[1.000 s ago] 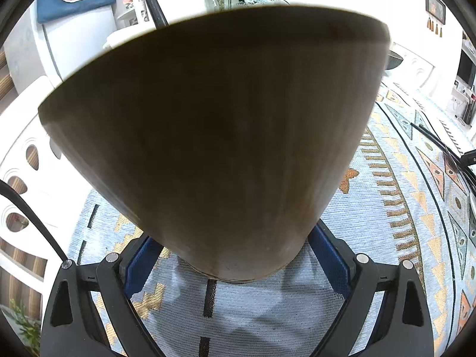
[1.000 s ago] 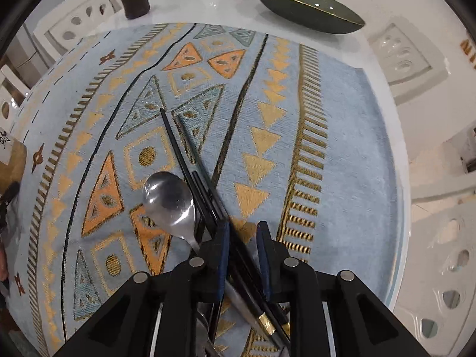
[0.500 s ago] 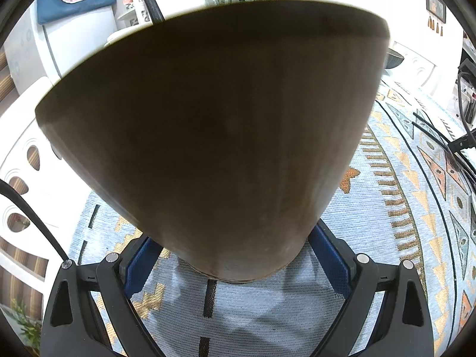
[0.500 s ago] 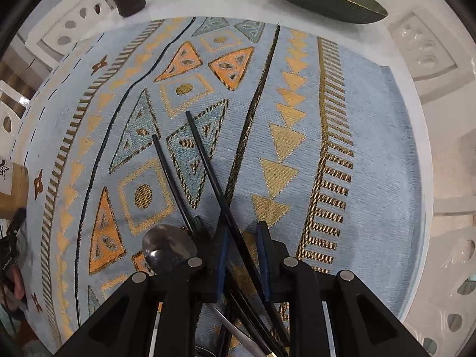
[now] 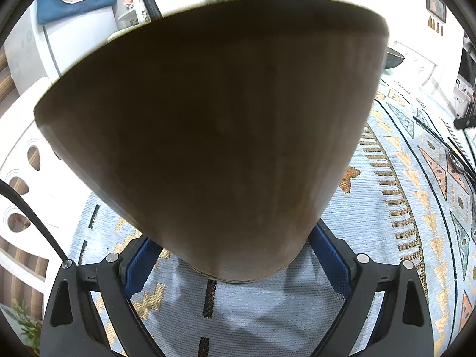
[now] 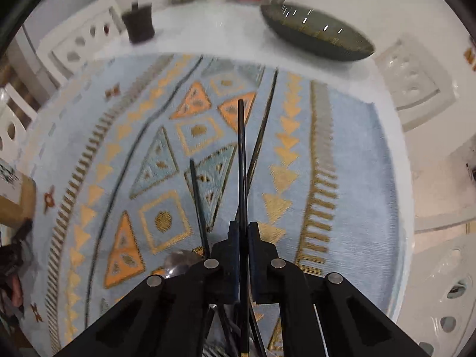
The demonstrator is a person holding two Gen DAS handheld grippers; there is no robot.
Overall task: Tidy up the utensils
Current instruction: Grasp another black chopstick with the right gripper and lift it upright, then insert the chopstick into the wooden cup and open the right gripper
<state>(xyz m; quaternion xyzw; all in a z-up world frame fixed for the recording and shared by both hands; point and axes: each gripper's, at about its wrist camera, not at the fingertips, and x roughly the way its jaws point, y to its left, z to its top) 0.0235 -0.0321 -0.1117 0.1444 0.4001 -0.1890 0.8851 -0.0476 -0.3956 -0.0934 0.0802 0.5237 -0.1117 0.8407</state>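
Observation:
A brown wooden utensil holder fills the left wrist view. My left gripper is shut on its narrow base, one blue pad on each side. In the right wrist view my right gripper has its jaws closing on a black chopstick, which runs straight out between the pads and hangs above the mat. Another black chopstick and a metal spoon lie on the mat just left of the fingers. More utensils under the gripper are hidden.
A blue patterned mat covers the white table. At the far edge stand a dark oval dish and a dark lidded cup. White chairs ring the table. Loose chopsticks show at the right of the left wrist view.
My right gripper has pinched shut on one chopstick and risen with it, so the spoon and the other sticks slid down the view. The left gripper and holder have kept still.

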